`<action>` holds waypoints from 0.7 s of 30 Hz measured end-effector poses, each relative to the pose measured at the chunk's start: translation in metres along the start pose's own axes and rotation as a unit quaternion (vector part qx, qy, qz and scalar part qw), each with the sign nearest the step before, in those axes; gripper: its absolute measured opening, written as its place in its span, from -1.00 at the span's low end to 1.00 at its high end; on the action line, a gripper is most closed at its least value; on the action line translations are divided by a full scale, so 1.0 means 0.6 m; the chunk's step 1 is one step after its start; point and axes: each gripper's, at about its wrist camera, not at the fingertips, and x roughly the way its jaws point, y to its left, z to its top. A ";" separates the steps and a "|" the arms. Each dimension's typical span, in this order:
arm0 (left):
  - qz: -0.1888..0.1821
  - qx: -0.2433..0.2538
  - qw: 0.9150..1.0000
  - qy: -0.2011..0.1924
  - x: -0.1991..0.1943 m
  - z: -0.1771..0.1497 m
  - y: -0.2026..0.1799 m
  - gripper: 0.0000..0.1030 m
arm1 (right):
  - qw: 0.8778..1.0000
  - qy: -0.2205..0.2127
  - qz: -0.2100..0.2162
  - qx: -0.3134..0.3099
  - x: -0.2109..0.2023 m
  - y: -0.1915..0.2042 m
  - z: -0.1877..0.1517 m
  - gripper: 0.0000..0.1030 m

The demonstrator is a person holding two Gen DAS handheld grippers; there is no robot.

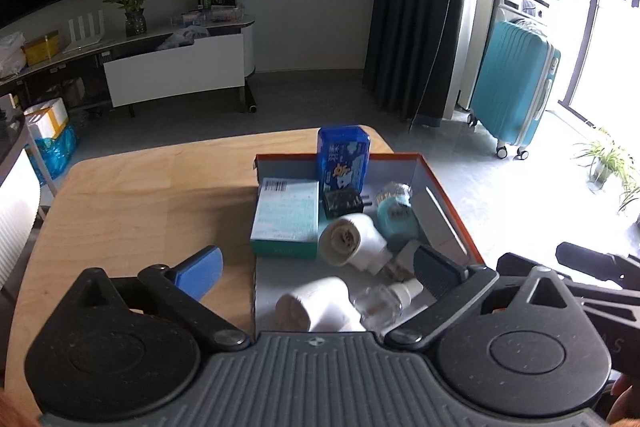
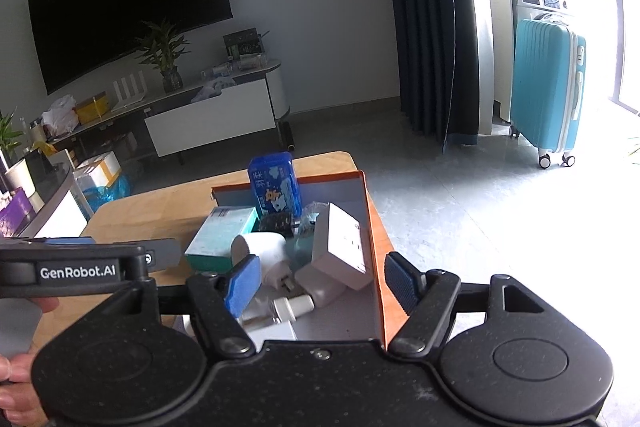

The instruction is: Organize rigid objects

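In the left wrist view, the left hand-held gripper (image 1: 318, 269) hangs over the near end of an orange-rimmed cardboard box (image 1: 452, 205) on a wooden worktop (image 1: 140, 195). Its jaws are spread wide with nothing gripped between them; the left pad is over bare wood, the right pad over the box. Inside the box a blue tin (image 1: 345, 157) stands upright at the far wall, a teal-and-white carton (image 1: 286, 217) lies along the left side, and a black charger (image 1: 342, 202), a teal bottle (image 1: 396, 219), two white plug-in units (image 1: 352, 239) and a clear bottle (image 1: 378, 303) lie jumbled beside it.

In the right wrist view, the right hand-held gripper (image 2: 324, 285) is also parted and holds nothing, straddling the box's right wall (image 2: 374, 227). A white socket adapter (image 2: 344, 247) leans against that wall. The left hand-held gripper's body enters from the left edge.
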 end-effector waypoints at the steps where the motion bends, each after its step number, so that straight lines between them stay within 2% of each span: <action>1: 0.002 -0.004 1.000 0.003 -0.001 -0.005 0.000 1.00 | 1.000 0.000 0.002 -0.001 -0.002 0.000 -0.003 0.60; 12: 0.033 -0.011 0.999 0.035 -0.007 -0.067 -0.007 1.00 | 1.000 0.016 0.001 -0.014 -0.017 -0.005 -0.037 0.60; 21: 0.027 -0.012 0.999 0.039 -0.020 -0.084 -0.014 1.00 | 1.000 0.013 -0.003 -0.022 -0.029 0.001 -0.049 0.60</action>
